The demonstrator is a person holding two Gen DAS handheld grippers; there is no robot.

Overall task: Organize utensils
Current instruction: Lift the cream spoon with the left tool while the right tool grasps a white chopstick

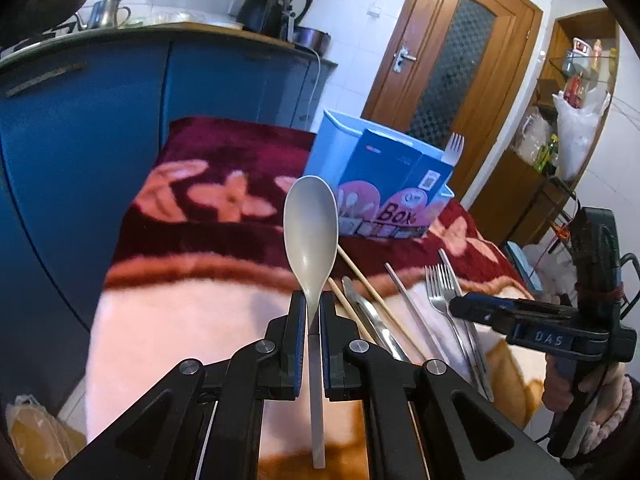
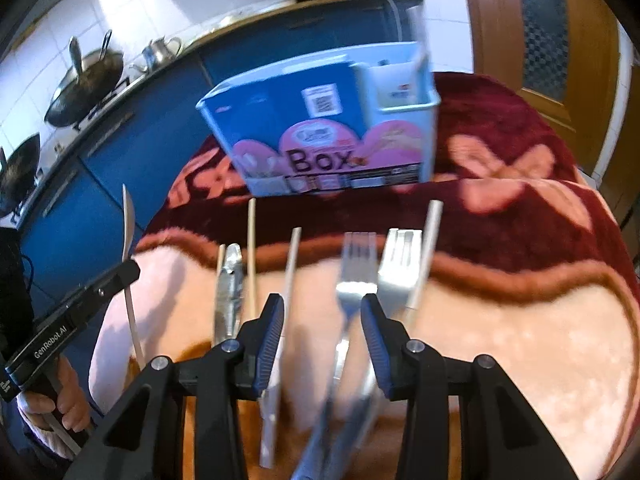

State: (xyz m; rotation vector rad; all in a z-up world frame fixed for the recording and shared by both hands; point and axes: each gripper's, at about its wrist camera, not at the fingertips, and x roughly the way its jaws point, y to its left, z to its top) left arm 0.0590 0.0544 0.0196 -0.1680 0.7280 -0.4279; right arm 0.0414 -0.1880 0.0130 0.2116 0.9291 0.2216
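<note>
My left gripper [image 1: 312, 300] is shut on a grey plastic spoon [image 1: 310, 224], bowl up, held above the blanket; it shows edge-on in the right wrist view [image 2: 129, 232]. My right gripper [image 2: 322, 308] is open, its jaws either side of a metal fork [image 2: 354, 276] lying on the blanket; it also shows at the right of the left wrist view [image 1: 454, 304]. A blue utensil box [image 2: 320, 120] stands at the back, with a white fork [image 1: 454, 148] in its right compartment. Chopsticks [image 2: 251, 248], a metal knife [image 2: 230, 280] and more forks [image 2: 400, 264] lie in a row.
A dark red and pink flowered blanket [image 2: 520, 320] covers the table. Blue kitchen cabinets [image 1: 80, 140] stand behind and to the left, with pans and a kettle on the counter. A wooden door [image 1: 452, 60] and a shelf with bags [image 1: 576, 128] stand at the right.
</note>
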